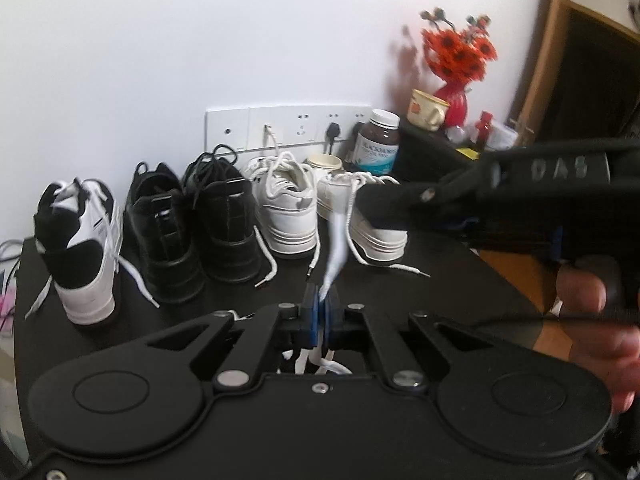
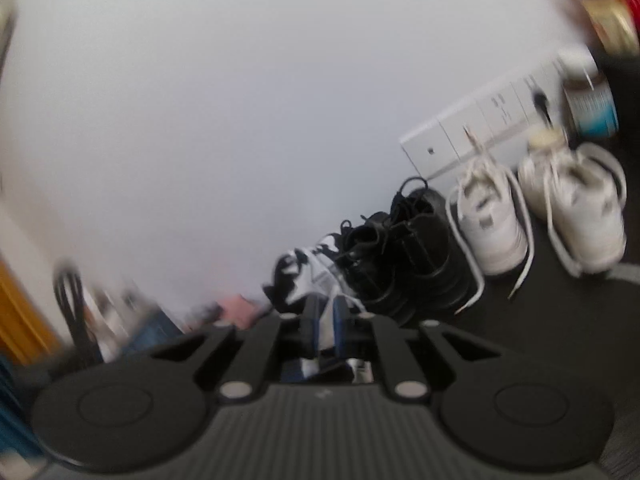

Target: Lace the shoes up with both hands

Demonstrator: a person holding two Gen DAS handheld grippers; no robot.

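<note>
you have five shoes (image 1: 216, 216) in a far row on the table (image 1: 440, 280). your left gripper (image 1: 322, 300) is clenched on a white lace (image 1: 335, 252). your right gripper (image 2: 325, 312) stands slightly parted around a blurred white lace; grip unclear. a bottle (image 1: 378, 144) stands behind.

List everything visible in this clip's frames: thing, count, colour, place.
black-and-white sneaker: one, row's left end
black lace-up shoes: two, mid row
white platform sneakers: two, row's right
flat white shoelace: one, pinched in left claw
black tabletop: one, under the shoes
white wall sockets: one strip, behind the shoes
brown supplement bottle: one, white cap, right of sockets
cream mug: one, beside red flower vase
left claw: black, shut on lace
right claw: black, slightly open
hand: one, right edge
</note>
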